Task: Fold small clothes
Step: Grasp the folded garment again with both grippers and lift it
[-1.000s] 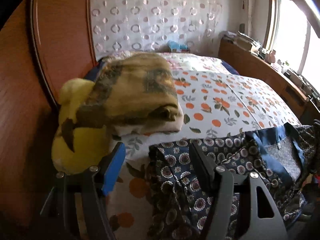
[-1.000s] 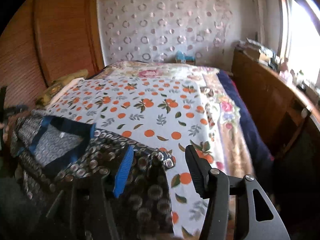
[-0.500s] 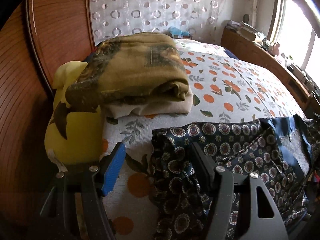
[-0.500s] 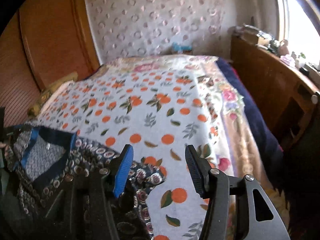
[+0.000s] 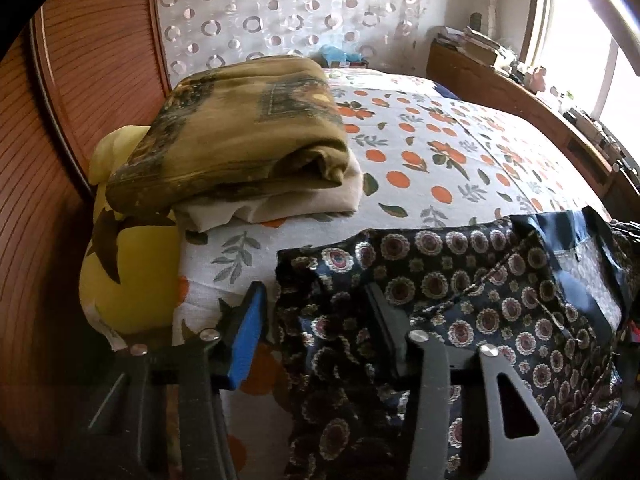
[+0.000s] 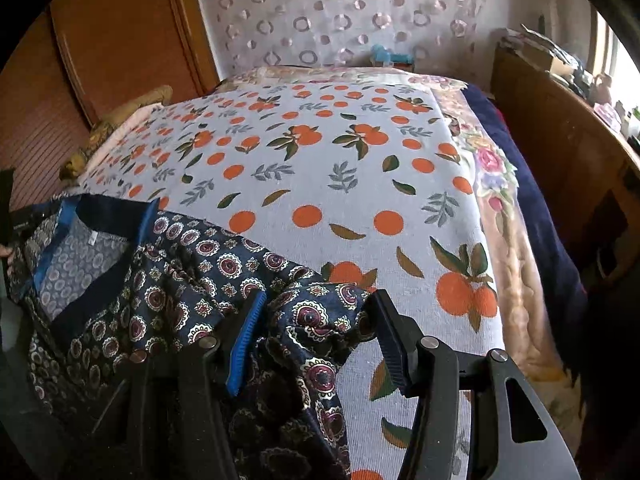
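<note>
On the orange-print bedspread [image 6: 320,184], toward six o'clock, lies a crumpled navy medallion-print garment [image 6: 180,264] with blue-trimmed neckline; folded olive blanket [image 5: 240,140] at ten o'clock, wooden panelling [image 5: 52,160] at nine. Left gripper [image 5: 316,320] and right gripper [image 6: 316,324] both closing, cloth bunched between the jaws, pads not clearly pressing.

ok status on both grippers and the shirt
Both grippers, left and right, closing around shirt corners. Shirt crumpled at bed edge. Nothing in the way.
</note>
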